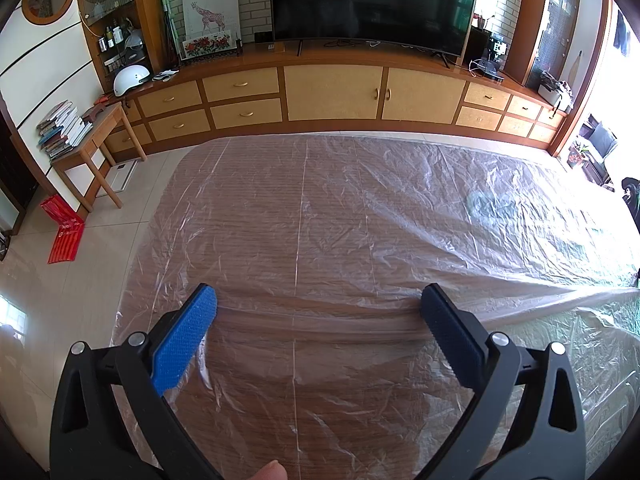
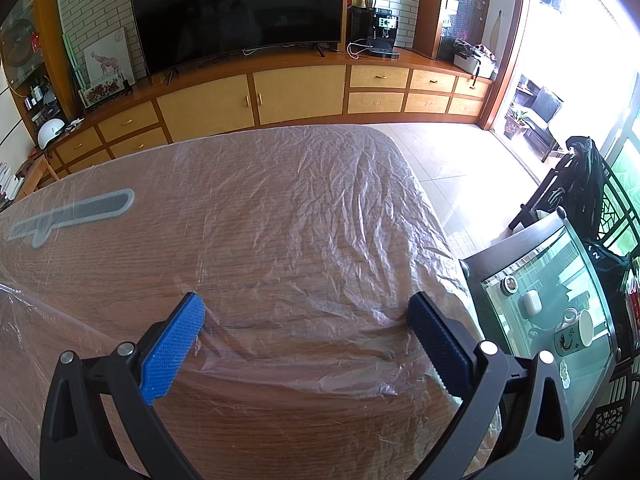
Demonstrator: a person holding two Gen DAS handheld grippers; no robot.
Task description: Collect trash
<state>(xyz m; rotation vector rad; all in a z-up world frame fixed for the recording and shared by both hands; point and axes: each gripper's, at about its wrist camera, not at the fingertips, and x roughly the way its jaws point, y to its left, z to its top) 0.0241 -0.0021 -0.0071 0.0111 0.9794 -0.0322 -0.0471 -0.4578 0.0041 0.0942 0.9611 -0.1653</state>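
A crinkled clear plastic sheet (image 1: 400,184) lies spread over the whole wooden table (image 1: 320,400); the right wrist view shows it too (image 2: 320,200). A raised fold of the sheet runs across just in front of both grippers. My left gripper (image 1: 318,296) is open low over the table's middle, with only the sheet between its blue pads (image 1: 188,332). My right gripper (image 2: 306,304) is open near the table's right end, its fingertips close to or touching the rumpled sheet. A grey knife-shaped patch (image 2: 72,216) shows on the left of the table, whether on or under the sheet I cannot tell.
A long wooden cabinet (image 1: 332,92) with a television (image 1: 368,0) lines the far wall. At the table's right end stands a glass-topped side table (image 2: 552,320) with a mug (image 2: 584,326). A red bag (image 1: 62,228) and a small wooden desk (image 1: 92,144) are at the left. A thumb (image 1: 272,470) shows at the bottom.
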